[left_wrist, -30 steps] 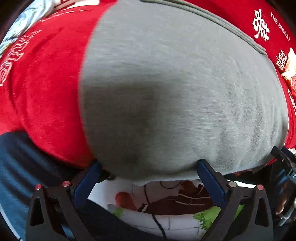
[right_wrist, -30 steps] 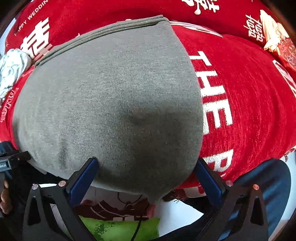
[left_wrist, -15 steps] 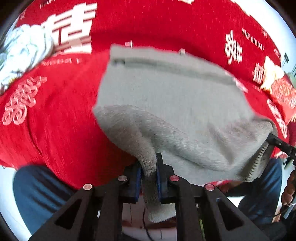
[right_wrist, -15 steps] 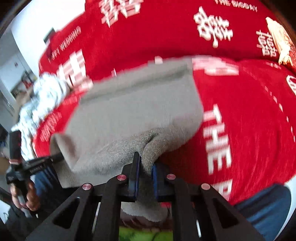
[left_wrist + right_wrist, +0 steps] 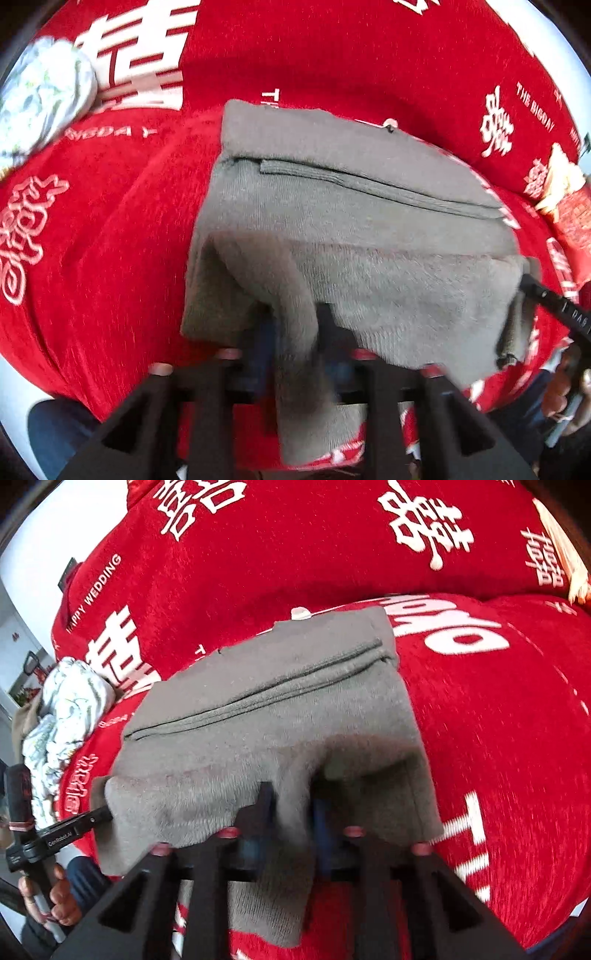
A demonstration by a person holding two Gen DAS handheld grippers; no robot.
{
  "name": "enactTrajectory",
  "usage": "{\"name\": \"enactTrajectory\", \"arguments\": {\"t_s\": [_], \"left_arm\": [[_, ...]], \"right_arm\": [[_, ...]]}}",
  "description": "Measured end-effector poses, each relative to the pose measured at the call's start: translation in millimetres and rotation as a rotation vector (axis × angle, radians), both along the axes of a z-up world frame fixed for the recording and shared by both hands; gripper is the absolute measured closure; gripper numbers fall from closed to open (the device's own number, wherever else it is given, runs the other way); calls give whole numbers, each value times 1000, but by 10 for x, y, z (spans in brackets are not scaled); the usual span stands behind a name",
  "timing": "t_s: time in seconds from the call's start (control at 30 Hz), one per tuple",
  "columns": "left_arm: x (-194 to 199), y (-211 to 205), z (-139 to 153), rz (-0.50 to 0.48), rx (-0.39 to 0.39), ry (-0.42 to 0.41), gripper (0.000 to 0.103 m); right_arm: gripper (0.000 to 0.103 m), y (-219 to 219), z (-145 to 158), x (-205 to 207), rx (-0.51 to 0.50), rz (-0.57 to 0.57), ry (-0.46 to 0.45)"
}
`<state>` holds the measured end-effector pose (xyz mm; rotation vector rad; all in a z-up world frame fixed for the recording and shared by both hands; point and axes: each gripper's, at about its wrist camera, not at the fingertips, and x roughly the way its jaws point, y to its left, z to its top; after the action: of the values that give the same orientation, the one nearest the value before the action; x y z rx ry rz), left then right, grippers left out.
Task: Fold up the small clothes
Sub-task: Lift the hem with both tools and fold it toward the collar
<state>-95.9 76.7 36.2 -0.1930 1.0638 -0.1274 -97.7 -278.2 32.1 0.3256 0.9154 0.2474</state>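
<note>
A grey knit garment lies on a red cushion with white lettering. Its near edge is lifted and doubled back over the rest. My left gripper is shut on the garment's near left corner, cloth hanging down between the fingers. My right gripper is shut on the near right corner of the same garment. Each gripper's tip shows in the other's view, at the far right and the far left. A ribbed band runs across the garment's far part.
A crumpled white patterned cloth lies at the cushion's far left, also in the right wrist view. A red back cushion rises behind the garment. A tasselled red item sits at the right edge.
Both grippers closed on the near edge of the grey garment, then lifted it and carried it forward over the rest, toward the ribbed band.
</note>
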Motion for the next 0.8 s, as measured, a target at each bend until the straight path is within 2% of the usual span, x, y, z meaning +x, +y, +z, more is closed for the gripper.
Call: {"name": "enactTrajectory", "arguments": {"t_s": [0.03,0.07,0.13,0.27,0.33,0.4,0.47,0.5,0.53,0.6,0.8], "left_arm": [[-29,17,10,7,-24,2,22],[-113,58,40,29,-48,-15,12],[-284,83,88,29,-61,-61,12],[-388,17,-8,4,-69,-27,12],[-369,-32,-61,-3,-71,-10,17],[-310,-81,-136,-12,-82,23,42],[-285,-134,-194,-13,-75,38,49],[-299,-159,-166,-11,-50,13,75],[-301,-164,-161,-16,-44,13,95],[-324,-125,-149,-7,-79,28,97],[-561,-84,248,10,-77,-129,97]], "right_arm": [[37,-53,24,-80,7,-6,-18],[30,-102,42,-151,7,-15,-39],[26,-190,71,-373,20,-20,-89],[26,-216,-16,-468,58,-1,-51],[26,-191,-71,-423,73,5,-34],[27,-138,-103,-343,84,8,-29],[41,-64,-177,-246,120,45,0],[78,-24,-239,-194,140,73,35],[90,1,-281,-177,150,91,60],[90,21,-235,-265,148,103,26],[91,-30,244,-643,181,160,-129]]}}
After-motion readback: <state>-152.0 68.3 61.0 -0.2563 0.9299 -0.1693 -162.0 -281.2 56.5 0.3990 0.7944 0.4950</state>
